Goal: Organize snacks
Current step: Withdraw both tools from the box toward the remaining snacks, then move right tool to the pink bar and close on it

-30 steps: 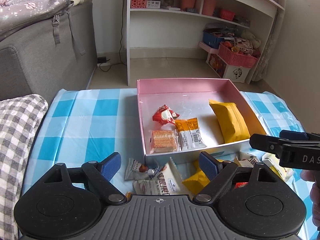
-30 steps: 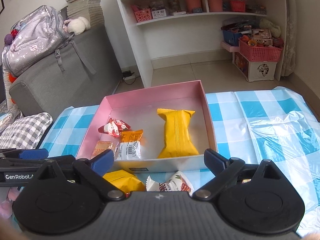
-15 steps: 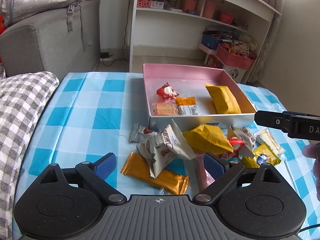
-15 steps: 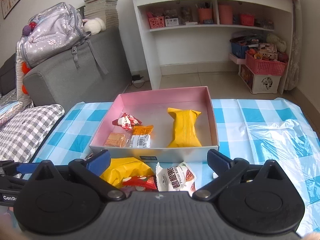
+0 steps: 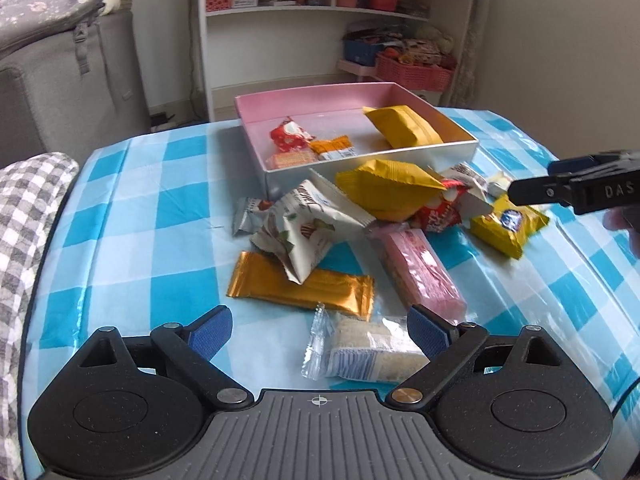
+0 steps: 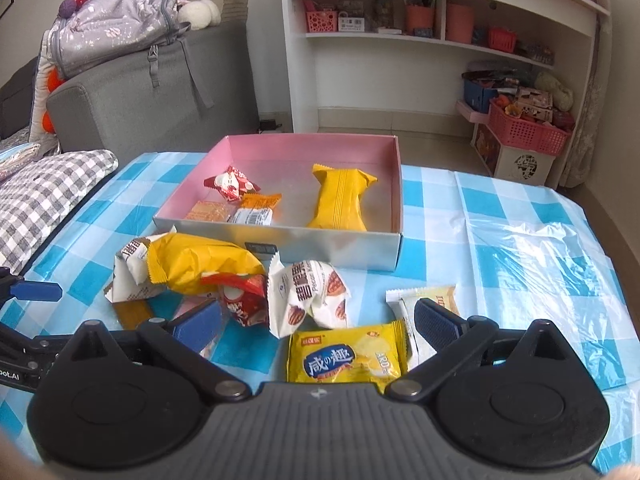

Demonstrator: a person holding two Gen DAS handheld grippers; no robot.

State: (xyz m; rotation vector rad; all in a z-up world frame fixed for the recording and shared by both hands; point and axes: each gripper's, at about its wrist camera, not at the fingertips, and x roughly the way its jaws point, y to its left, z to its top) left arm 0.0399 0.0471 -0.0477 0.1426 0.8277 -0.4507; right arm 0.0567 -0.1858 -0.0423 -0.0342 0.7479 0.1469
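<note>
A pink box (image 5: 256, 124) (image 6: 280, 148) on the checked cloth holds a yellow packet (image 6: 340, 200), a red candy (image 6: 230, 184) and two small orange packs. Loose snacks lie in front of it: a yellow bag (image 5: 384, 188), a white pecan pack (image 6: 308, 296), a gold bar (image 5: 304, 284), a pink wafer pack (image 5: 416, 268), a clear rice cracker pack (image 5: 368, 348) and a yellow biscuit pack (image 6: 348, 360). My left gripper (image 5: 318, 332) is open and empty, above the rice cracker. My right gripper (image 6: 316, 328) is open and empty, above the yellow biscuit pack.
A checked cushion (image 6: 44, 200) lies at the left table edge, with a grey sofa (image 6: 140, 92) behind. A white shelf (image 6: 440, 40) and pink basket (image 6: 528, 132) stand beyond the table. A clear plastic sheet (image 6: 532, 248) lies on the right.
Both grippers have drawn back from the box toward the near edge, so the loose snack pile now shows in front of them. Both stay open.
</note>
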